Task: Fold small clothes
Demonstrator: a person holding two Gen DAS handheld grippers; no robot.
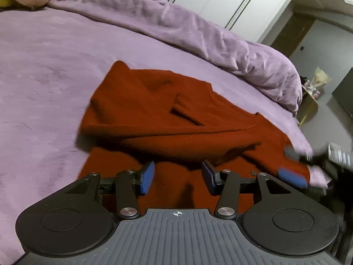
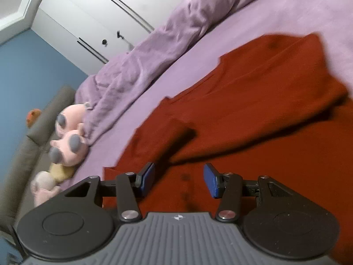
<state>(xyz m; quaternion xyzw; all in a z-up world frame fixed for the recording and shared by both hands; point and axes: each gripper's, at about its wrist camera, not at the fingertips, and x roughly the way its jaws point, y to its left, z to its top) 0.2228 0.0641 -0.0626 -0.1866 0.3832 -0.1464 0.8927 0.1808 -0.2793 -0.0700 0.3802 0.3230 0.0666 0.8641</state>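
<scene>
Surface: lilac bed sheet (image 1: 44, 66), rumpled duvet (image 1: 198, 33) beyond both grippers.
Room: white wardrobe doors (image 2: 99, 22); grey headboard (image 2: 33, 137).
Garment: one red sweater (image 1: 154, 114), partly folded, directly ahead of and beneath both grippers.
Left gripper (image 1: 177, 177): blue pads apart, empty.
Right gripper (image 2: 178, 180): pads apart, empty.
Unclear: sweater edges motion-blurred; pink plush toys (image 2: 68, 137) blurred, number uncertain.
</scene>
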